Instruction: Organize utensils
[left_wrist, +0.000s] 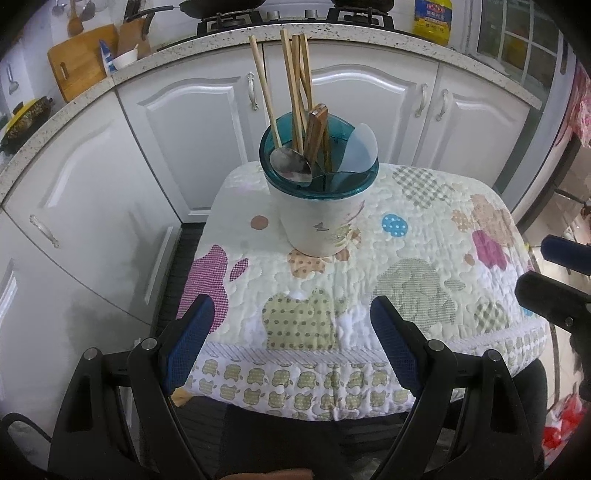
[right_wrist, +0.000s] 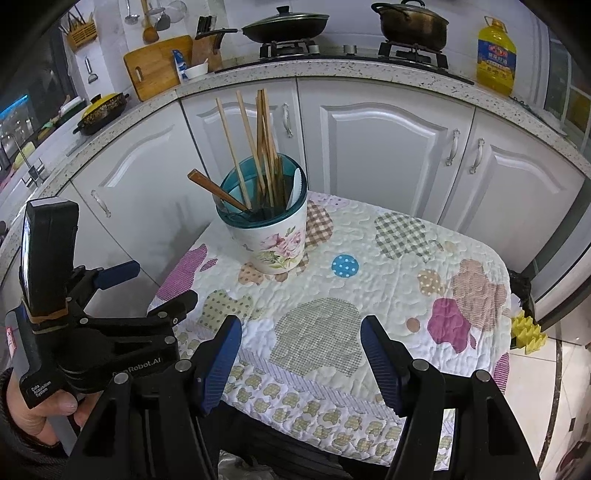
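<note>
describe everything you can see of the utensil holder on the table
The utensil holder is a round white cup, ceramic by its look, with pink flower prints and a translucent teal rim insert. It stands upright on the quilted tablecloth, near the far left corner. Chopsticks, a metal spoon, a brown-handled utensil and a white plastic scoop lean inside. Neither tool touches it.

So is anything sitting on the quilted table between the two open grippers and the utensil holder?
Nothing visible. Bare quilted cloth lies between the left gripper, the right gripper and the utensil holder. Both grippers are open and empty; the chopsticks and spoon already stand inside the holder.
</note>
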